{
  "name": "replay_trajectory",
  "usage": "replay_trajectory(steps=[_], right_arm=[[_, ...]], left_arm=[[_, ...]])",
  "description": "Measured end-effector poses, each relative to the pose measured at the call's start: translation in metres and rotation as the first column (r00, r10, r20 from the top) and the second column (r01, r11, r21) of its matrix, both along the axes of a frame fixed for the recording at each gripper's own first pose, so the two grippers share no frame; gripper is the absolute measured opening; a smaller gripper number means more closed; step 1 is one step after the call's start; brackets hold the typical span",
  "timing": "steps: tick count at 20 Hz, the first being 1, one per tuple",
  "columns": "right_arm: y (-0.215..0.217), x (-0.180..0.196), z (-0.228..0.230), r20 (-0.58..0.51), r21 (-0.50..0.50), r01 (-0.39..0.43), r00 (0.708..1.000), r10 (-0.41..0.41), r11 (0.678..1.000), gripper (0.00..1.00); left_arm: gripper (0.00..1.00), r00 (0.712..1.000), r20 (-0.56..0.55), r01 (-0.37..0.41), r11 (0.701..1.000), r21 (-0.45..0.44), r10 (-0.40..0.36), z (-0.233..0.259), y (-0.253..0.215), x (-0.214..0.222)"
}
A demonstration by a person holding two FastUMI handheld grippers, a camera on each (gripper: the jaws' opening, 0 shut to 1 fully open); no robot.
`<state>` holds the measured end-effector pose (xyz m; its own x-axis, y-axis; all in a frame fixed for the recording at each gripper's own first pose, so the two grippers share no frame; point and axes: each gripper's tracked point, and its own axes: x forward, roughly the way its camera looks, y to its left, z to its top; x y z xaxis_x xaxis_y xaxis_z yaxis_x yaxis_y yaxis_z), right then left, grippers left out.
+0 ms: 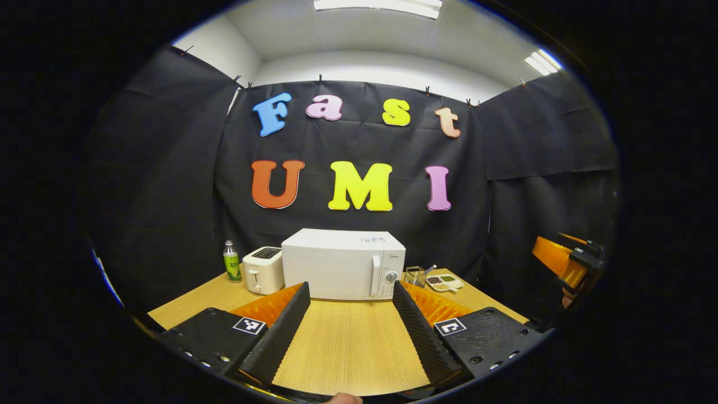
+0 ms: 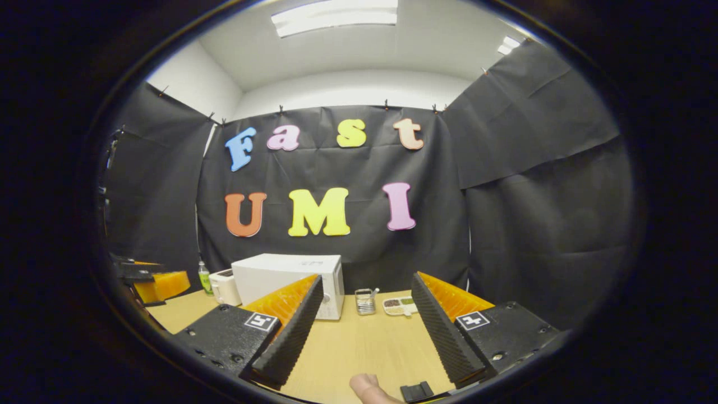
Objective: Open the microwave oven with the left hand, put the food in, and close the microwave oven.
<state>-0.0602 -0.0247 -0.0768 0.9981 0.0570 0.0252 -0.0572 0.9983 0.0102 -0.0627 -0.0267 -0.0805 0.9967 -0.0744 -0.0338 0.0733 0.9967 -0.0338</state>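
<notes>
A white microwave oven stands shut at the back of the wooden table, with its handle and dial on the right side. To its right lies a small white tray of food. My left gripper is open above the table in front of the microwave, nothing between its fingers. In the right gripper view the microwave is at the left and the food tray at the middle back. My right gripper is open and holds nothing. The other gripper shows at the right edge of the left gripper view.
Left of the microwave stand a white toaster and a green bottle. A small wire basket sits between the microwave and the food tray. Black cloth walls close the booth on three sides.
</notes>
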Motion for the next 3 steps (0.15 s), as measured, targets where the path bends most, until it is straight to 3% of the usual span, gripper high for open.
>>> replay_trajectory(steps=[1, 2, 3], right_arm=[[0.005, -0.003, 0.001, 0.006, 0.001, -0.009, 1.000, 0.009, 1.000, 0.91], [0.008, -0.005, -0.002, 0.006, 0.002, -0.018, 1.000, 0.018, 1.000, 1.00], [0.012, -0.009, -0.004, 0.008, 0.003, -0.028, 1.000, 0.028, 1.000, 1.00]], left_arm=[[0.93, 1.000, 0.005, -0.017, 1.000, 0.018, 0.017, -0.003, 0.004, -0.007], [0.93, 0.999, 0.015, -0.033, 0.999, 0.034, 0.033, -0.006, 0.008, -0.014], [0.93, 0.999, 0.027, -0.043, 0.998, 0.039, 0.042, -0.007, 0.011, -0.018]])
